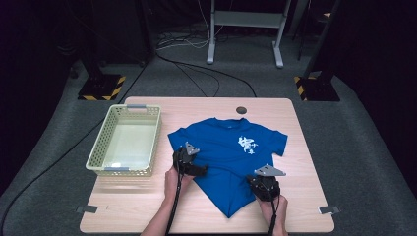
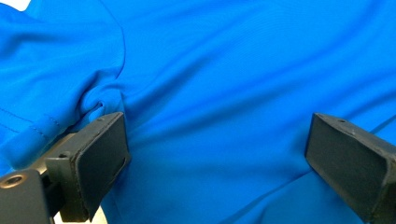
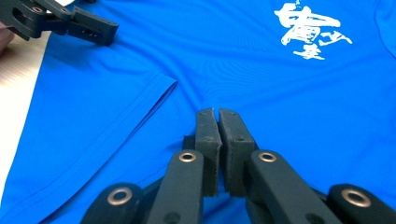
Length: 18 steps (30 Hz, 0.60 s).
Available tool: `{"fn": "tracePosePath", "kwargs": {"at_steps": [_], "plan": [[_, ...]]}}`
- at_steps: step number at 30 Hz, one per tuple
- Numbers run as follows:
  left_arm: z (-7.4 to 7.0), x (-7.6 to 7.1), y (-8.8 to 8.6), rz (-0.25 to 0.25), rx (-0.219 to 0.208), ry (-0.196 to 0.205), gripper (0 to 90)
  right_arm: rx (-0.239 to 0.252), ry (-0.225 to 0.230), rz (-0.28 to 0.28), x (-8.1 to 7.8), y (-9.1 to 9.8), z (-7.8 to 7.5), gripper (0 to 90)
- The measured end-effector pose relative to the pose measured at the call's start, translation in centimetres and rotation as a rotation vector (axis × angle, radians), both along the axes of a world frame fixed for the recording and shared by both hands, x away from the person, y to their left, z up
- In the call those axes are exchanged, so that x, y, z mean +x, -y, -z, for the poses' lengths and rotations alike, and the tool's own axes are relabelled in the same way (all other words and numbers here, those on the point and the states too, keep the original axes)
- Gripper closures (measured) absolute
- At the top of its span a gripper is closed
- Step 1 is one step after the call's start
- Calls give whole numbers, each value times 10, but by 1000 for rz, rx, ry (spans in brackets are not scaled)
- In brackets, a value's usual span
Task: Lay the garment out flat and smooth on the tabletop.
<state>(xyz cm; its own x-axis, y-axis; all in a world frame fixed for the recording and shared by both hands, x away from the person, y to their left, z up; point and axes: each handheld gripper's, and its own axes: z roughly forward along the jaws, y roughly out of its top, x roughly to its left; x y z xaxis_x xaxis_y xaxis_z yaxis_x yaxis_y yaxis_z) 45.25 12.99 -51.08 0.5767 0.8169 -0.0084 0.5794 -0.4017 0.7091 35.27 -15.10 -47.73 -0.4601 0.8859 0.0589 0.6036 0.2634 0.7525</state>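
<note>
A blue T-shirt (image 1: 231, 147) with a white print (image 1: 247, 144) lies spread on the wooden table (image 1: 147, 206), hem toward me. My left gripper (image 1: 197, 170) rests at the shirt's left side, by the sleeve seam. Its jaws stand wide open over the cloth (image 2: 224, 70), the left gripper (image 2: 217, 140) gripping nothing. My right gripper (image 1: 263, 183) sits at the lower right of the shirt. In the right gripper view its jaws are pressed together at the right gripper (image 3: 217, 114) tips, pinching a fold of blue cloth (image 3: 261, 84) whose creases run into them. The left gripper (image 3: 88, 28) shows at the upper left there.
A pale yellow mesh basket (image 1: 156, 140) stands at the left of the table, close to the shirt's left sleeve. A dark round cap (image 1: 241, 110) sits near the far edge. Cables and a grey stand lie on the floor beyond.
</note>
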Motion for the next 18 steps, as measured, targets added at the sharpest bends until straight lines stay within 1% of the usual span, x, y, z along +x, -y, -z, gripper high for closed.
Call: {"fn": "tracePosePath", "kwargs": {"at_steps": [5,11,18], "plan": [[0,0,0,-1,0,1,61,5,8,0,-7,3,-4,872],[0,0,0,-2,-1,0,61,3,5,8,-11,7,-4,873],[0,0,0,-4,-2,1,61,13,16,21,-22,14,-10,873]]}}
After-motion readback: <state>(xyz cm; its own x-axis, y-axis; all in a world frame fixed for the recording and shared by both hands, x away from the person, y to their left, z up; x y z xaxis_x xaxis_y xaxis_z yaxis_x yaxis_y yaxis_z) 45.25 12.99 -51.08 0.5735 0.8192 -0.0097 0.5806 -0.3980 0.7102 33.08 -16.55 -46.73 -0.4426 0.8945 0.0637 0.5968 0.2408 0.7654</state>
